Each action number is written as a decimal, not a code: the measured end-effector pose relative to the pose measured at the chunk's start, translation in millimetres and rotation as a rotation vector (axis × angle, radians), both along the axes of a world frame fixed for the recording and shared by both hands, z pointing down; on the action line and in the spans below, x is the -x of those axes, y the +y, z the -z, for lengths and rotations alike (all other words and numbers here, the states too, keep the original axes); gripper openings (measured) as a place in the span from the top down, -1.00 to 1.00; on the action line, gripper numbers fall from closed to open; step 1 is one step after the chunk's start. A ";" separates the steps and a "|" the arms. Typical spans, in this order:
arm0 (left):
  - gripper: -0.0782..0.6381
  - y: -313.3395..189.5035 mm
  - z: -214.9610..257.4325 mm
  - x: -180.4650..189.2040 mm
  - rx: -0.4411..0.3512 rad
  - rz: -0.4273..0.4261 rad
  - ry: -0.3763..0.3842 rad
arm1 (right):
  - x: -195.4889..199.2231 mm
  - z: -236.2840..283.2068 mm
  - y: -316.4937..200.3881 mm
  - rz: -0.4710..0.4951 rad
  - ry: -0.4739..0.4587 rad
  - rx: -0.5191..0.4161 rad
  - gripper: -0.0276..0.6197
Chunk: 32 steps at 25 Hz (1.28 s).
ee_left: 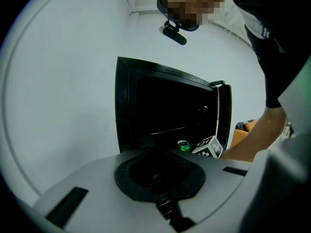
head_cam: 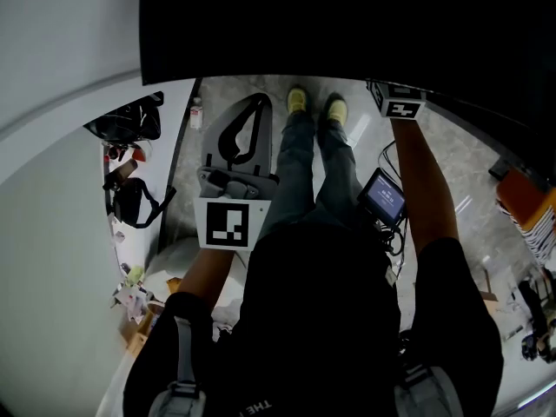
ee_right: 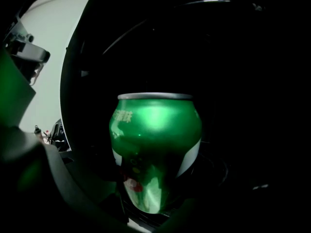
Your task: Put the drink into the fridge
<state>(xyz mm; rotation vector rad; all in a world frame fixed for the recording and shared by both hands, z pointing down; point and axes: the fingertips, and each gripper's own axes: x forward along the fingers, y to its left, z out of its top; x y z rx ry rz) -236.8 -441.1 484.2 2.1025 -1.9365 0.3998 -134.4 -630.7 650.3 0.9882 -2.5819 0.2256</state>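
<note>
head view: the black fridge fills the far side. the right arm reaches out to it, its marker cube at the dark edge, and the tips beyond are lost in shadow. the left claw hangs low on the left over the floor, well apart from the fridge. its two curved fingers meet at the tip with nothing between them.

left gripper view: the green can stands upright at the fridge's mouth, just beside the other claw's cube. inside the fridge one shelf line shows. anything else in there is too dark to tell.

right gripper view: the right claw is closed on the can's lower body, with the can upright and its rim level. black fridge interior lies all round it.

the can is likely thin-walled, smooth and slippery. it would be fairly heavy if full, and easy to dent. the round middle of the body is the best hold, squeezed only lightly and kept upright.
</note>
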 end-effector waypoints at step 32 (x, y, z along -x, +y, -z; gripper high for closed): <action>0.75 -29.5 22.1 -18.0 -0.026 -0.139 -0.010 | -27.5 10.9 10.6 -0.048 0.042 0.011 -0.13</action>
